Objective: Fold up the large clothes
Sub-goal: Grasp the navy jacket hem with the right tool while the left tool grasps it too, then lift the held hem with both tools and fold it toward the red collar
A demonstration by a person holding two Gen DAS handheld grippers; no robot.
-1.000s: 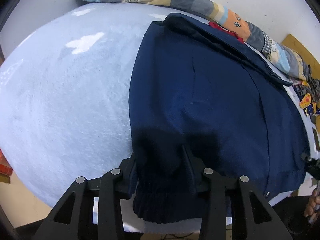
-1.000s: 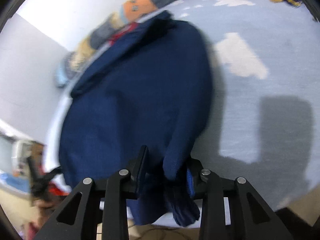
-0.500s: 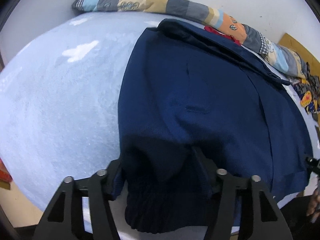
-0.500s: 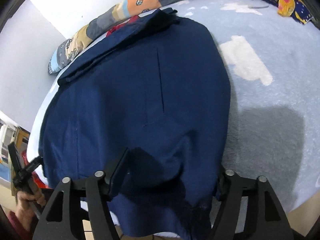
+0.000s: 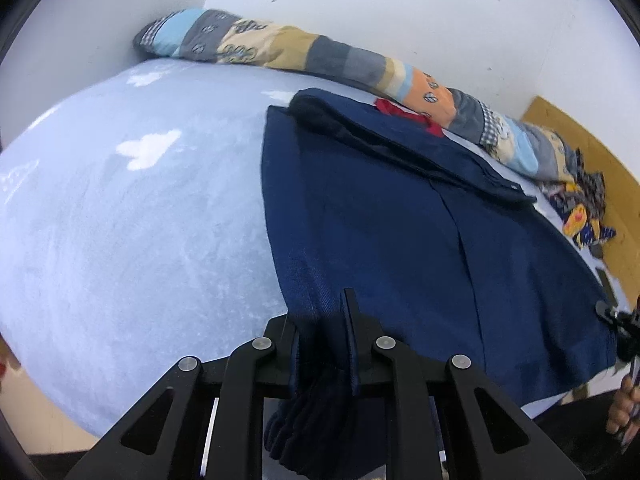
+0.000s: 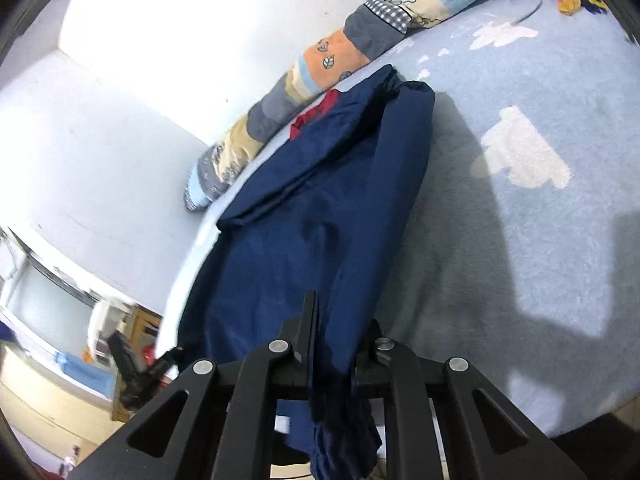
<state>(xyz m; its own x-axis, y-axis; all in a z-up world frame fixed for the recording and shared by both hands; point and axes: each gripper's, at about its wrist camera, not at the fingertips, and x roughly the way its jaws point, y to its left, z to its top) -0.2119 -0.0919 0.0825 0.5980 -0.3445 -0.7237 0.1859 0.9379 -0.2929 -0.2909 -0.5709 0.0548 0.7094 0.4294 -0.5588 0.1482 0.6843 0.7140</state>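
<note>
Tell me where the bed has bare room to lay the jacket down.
The widest bare stretch of the blue blanket lies left of the navy jacket, up to the patchwork bolster at the wall. Another lies right of the jacket. It is crowded where the jacket's collar meets the bolster, and by the colourful cloth heap.

Both views are bright and evenly lit, with white walls (image 5: 400,12) close to washed out; in the right wrist view the upper wall (image 6: 180,12) glares almost pure white. Light falls from above and behind, throwing hard-edged grey shadows (image 6: 560,264) across the pale blue bed cover (image 5: 120,220). Fisheye bending curves the bed into a dome, and black corners ring each frame. The lower left of the right wrist view, around a window (image 6: 48,300), is smeared and soft. The dark jacket (image 5: 400,240) shows little detail.
</note>
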